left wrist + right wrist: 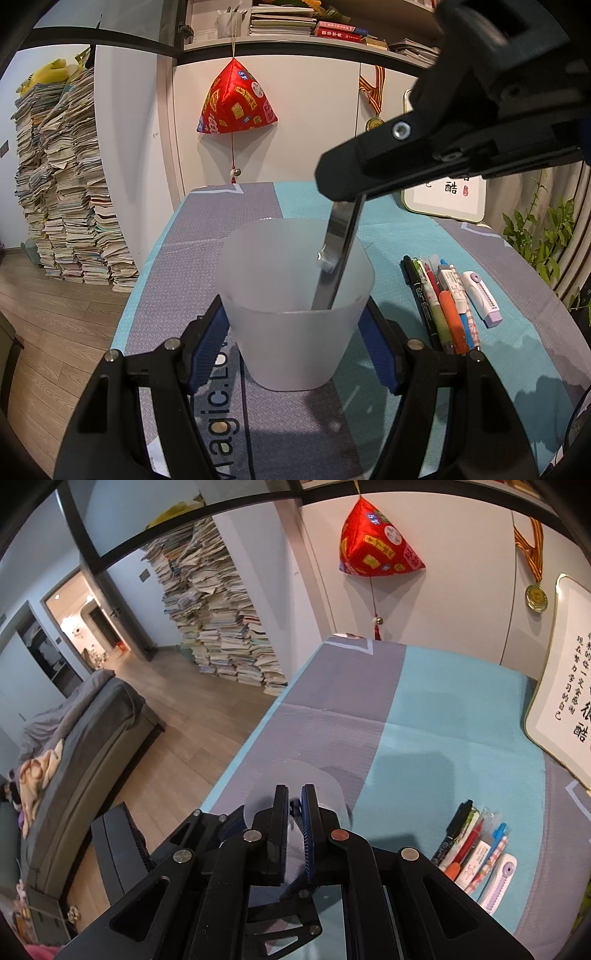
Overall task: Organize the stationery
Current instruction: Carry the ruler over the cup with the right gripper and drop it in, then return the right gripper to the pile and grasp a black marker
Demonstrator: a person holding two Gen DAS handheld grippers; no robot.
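Left claw [295,325]: its two blue-padded fingers sit on both sides of the frosted white plastic cup [295,310] and touch its walls. It is clamped on the cup and keeps it upright on the bench [480,369] with the grey and teal cloth.

Right claw [295,812]: its fingers are close together, pinched on the top of a flat shiny metal ruler-like strip [338,258]. This claw hangs right above the cup.

The strip: its long side runs almost straight up and down, leaning a little toward 1 o'clock. Its low end is already inside the cup, on the right half. I cannot see if it touches the bottom.

Next move, I think: the strip only has to go down and be let go. The right claw is the one to do it.

In the cup: just the strip, as far as I can tell.

Still outside: a row of coloured pens and markers [441,302] and a white and purple correction-tape roller [482,297], lying flat at 3 o'clock from the cup, pointing away toward 12. The right claw is nearer to them.
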